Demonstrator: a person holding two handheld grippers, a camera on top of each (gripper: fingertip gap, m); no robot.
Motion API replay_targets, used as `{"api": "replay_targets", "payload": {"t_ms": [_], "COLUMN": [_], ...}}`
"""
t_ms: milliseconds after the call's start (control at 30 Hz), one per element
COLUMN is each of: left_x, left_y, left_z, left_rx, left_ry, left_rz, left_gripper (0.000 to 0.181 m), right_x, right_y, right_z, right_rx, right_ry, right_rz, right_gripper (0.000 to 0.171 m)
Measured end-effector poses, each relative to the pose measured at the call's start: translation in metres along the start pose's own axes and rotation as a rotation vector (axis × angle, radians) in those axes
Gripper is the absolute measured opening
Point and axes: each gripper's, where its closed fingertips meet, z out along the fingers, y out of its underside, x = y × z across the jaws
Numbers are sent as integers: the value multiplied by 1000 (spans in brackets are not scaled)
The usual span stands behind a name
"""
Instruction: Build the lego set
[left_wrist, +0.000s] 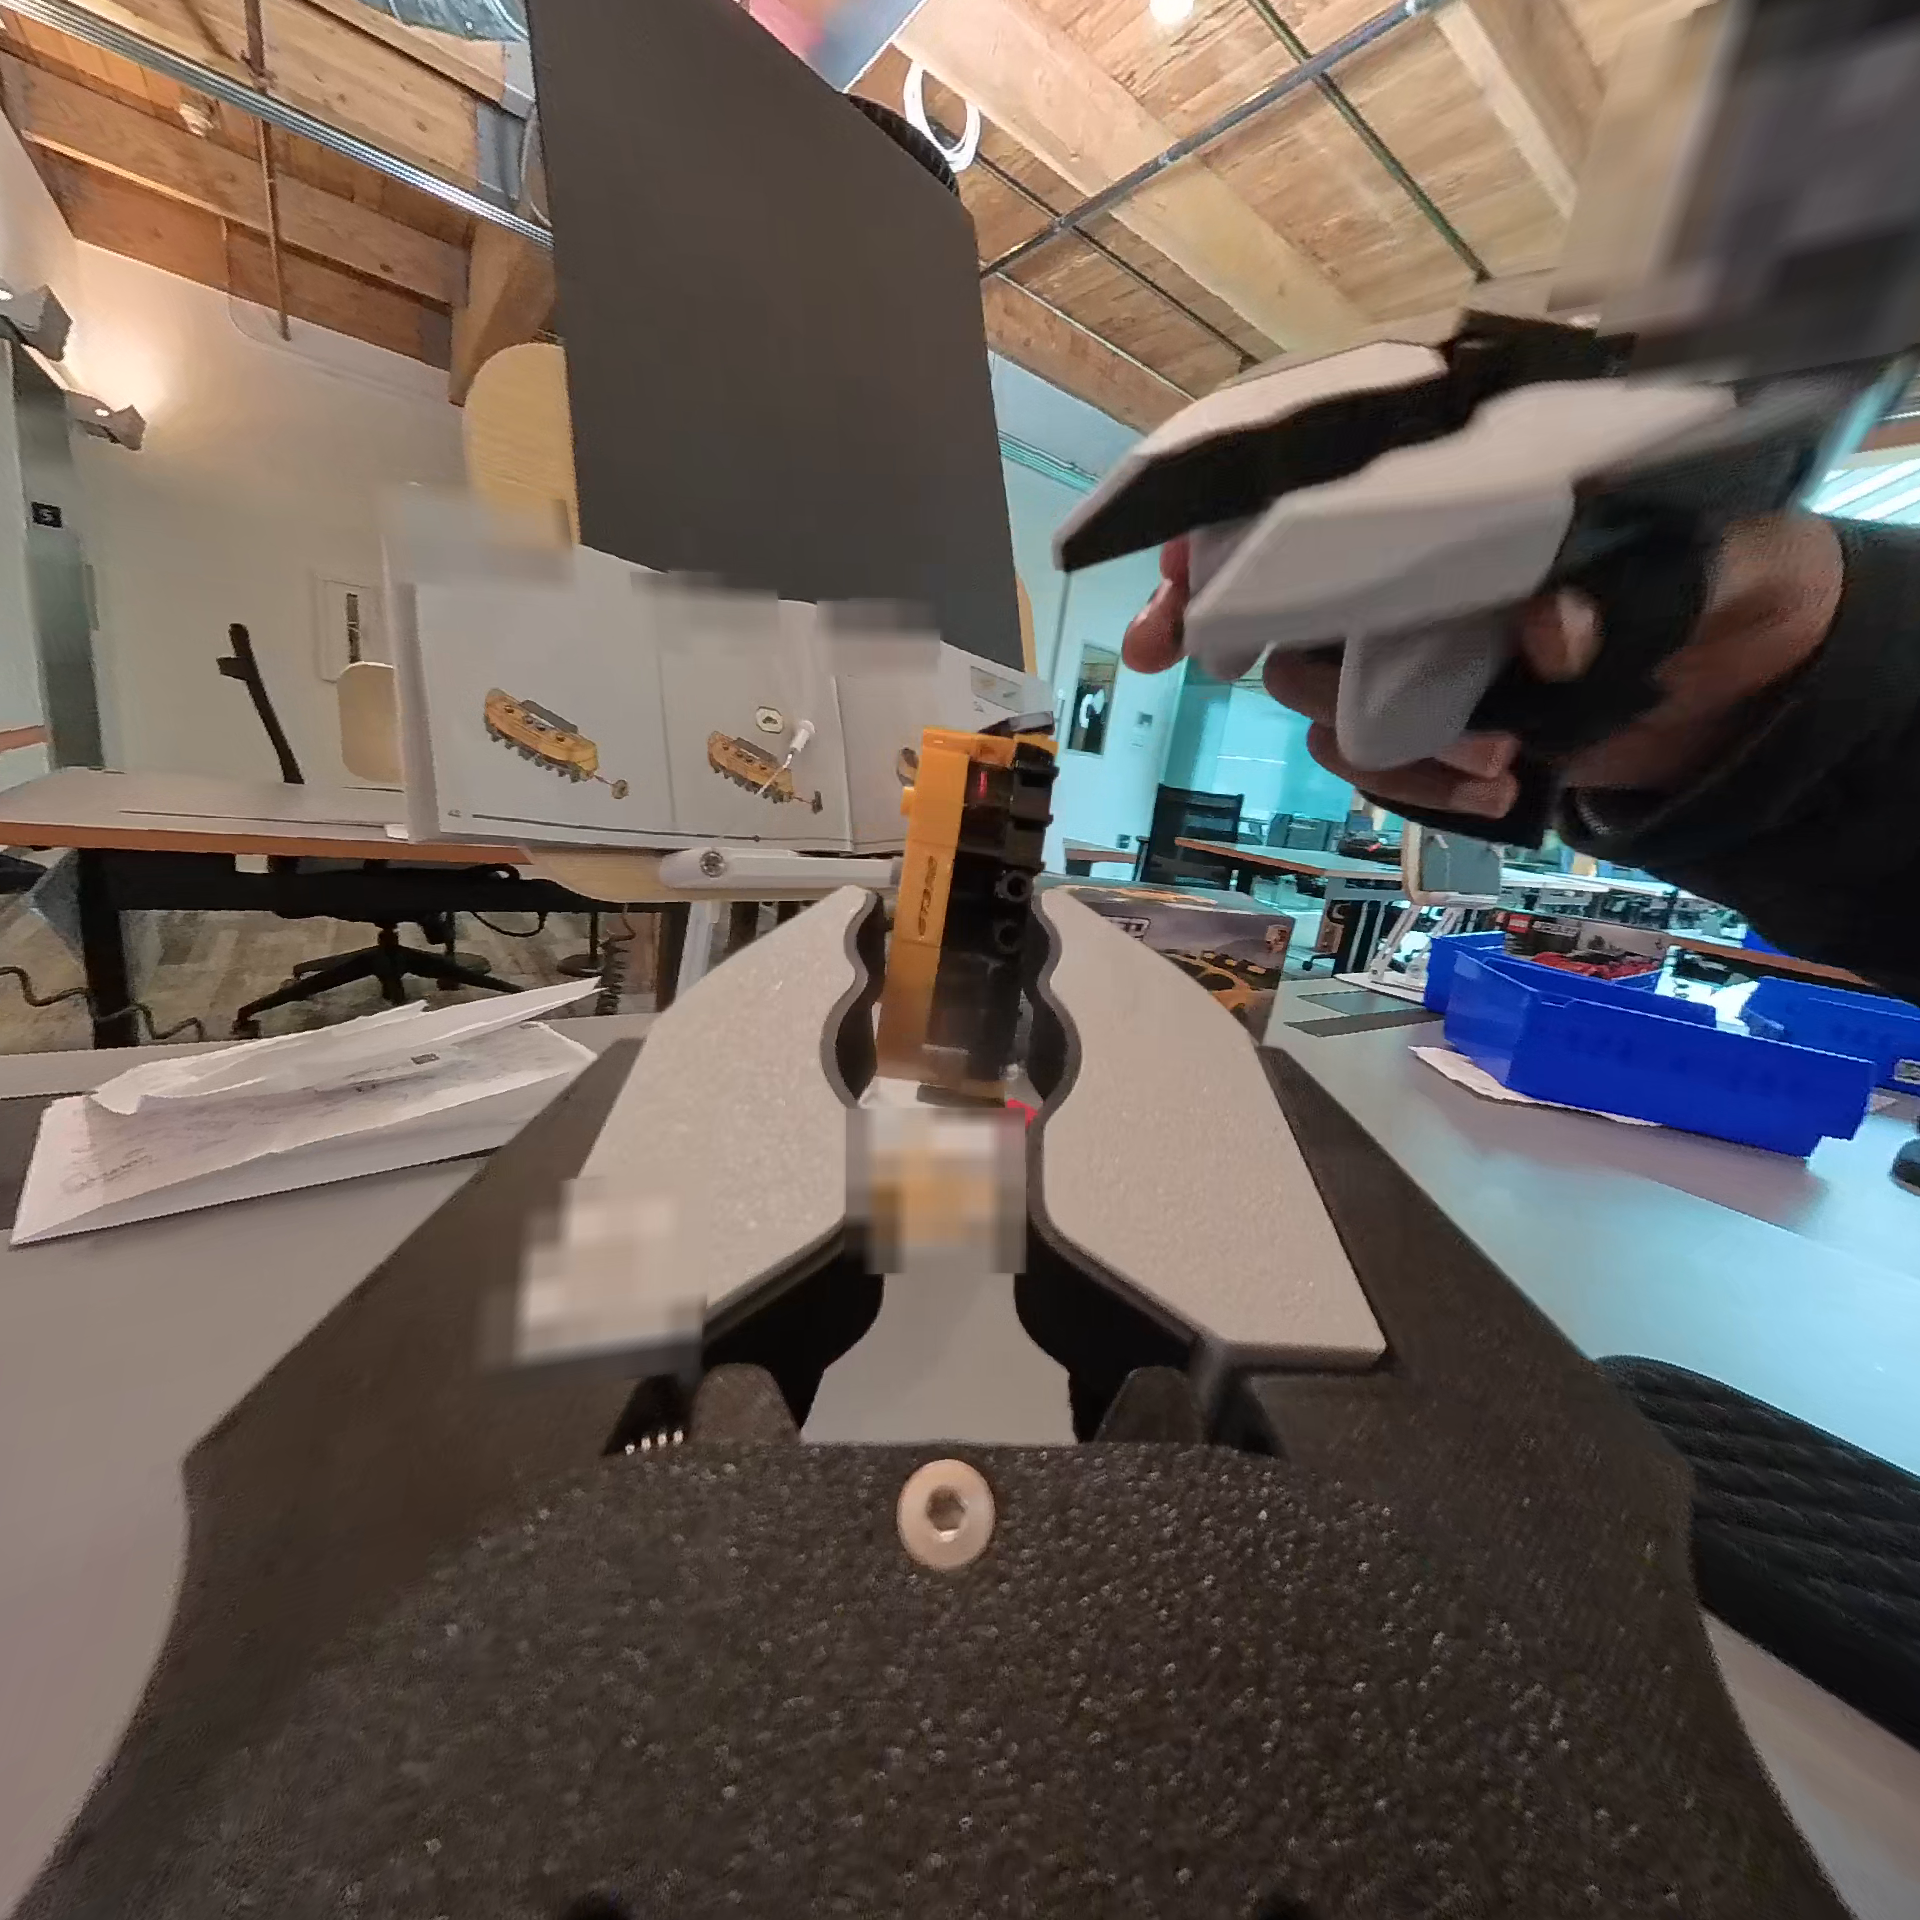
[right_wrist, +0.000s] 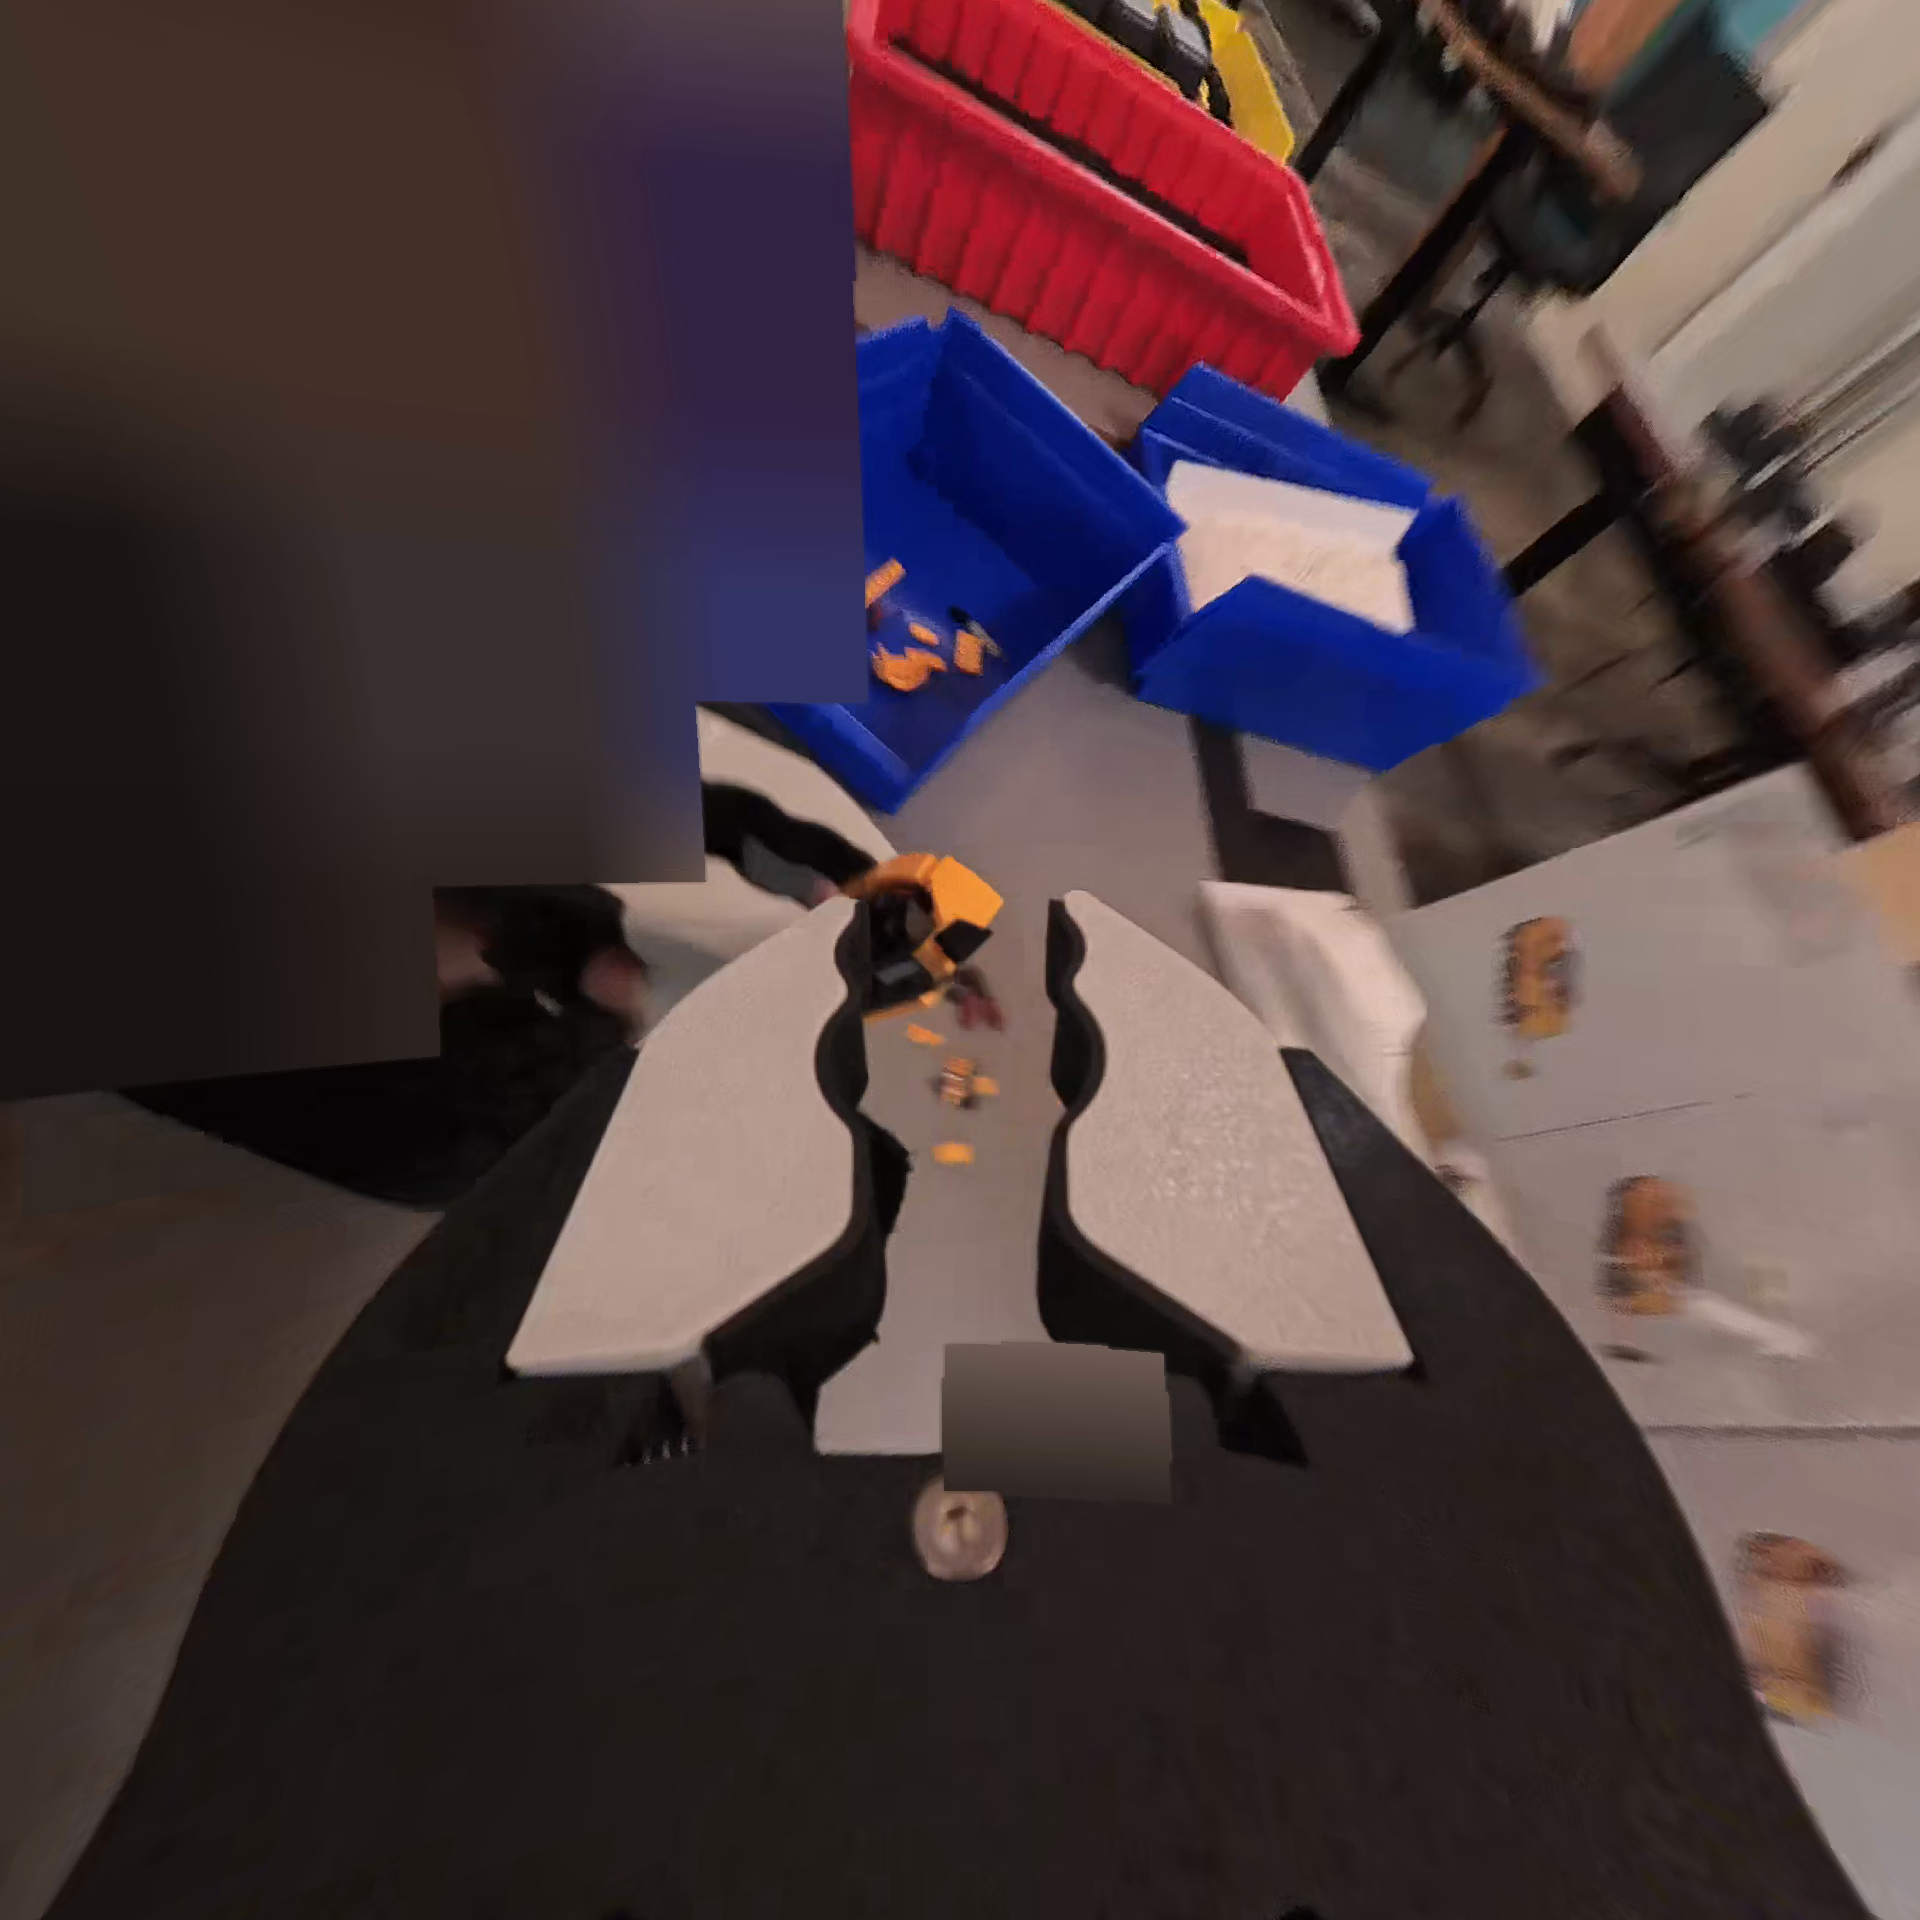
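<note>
My left gripper (left_wrist: 954, 920) is shut on an orange and black lego assembly (left_wrist: 930, 831) and holds it upright above the grey table (left_wrist: 1558, 1247). My right gripper (right_wrist: 951, 914) is open and empty. It hovers above and to the right of the assembly, as the left wrist view (left_wrist: 1132, 592) shows. In the right wrist view the assembly (right_wrist: 951, 904) sits just past my left fingertip. A few loose orange pieces (right_wrist: 961, 1081) lie on the table below. The open instruction booklet (left_wrist: 623, 727) stands behind.
A blue bin (right_wrist: 1039, 488) with several orange pieces, a second blue bin (right_wrist: 1330, 675) with a white bag and a red bin (right_wrist: 1091, 208) stand beyond the pieces. White papers (left_wrist: 291, 1122) lie at the left. The set's box (left_wrist: 1174, 935) is behind the assembly.
</note>
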Motion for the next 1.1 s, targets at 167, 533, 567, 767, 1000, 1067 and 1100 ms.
{"api": "replay_targets", "payload": {"t_ms": [167,533,567,767,1000,1067,1100], "left_x": [10,16,16,15,15,15,15], "left_y": [1,5,5,5,5,5,4], "left_z": [0,0,0,1,0,0,0], "left_rx": [-9,-32,-34,-38,-38,-37,-37], "left_ry": [73,133,134,138,144,143,144], "left_rz": [-27,-93,-96,-123,-146,-148,-149], "left_gripper": [25,24,24,24,25,24,24], "right_x": [-9,-11,-10,-11,-11,-11,-11], "right_y": [17,30,30,31,31,31,31], "right_z": [0,7,7,8,11,12,12], "right_rx": [-84,-157,-156,-172,-187,-188,-188], "right_ry": [85,128,131,147,176,179,179], "right_rz": [-328,-480,-478,-505,-527,-527,-525], "right_gripper": [25,26,24,22,23,23,23]}}
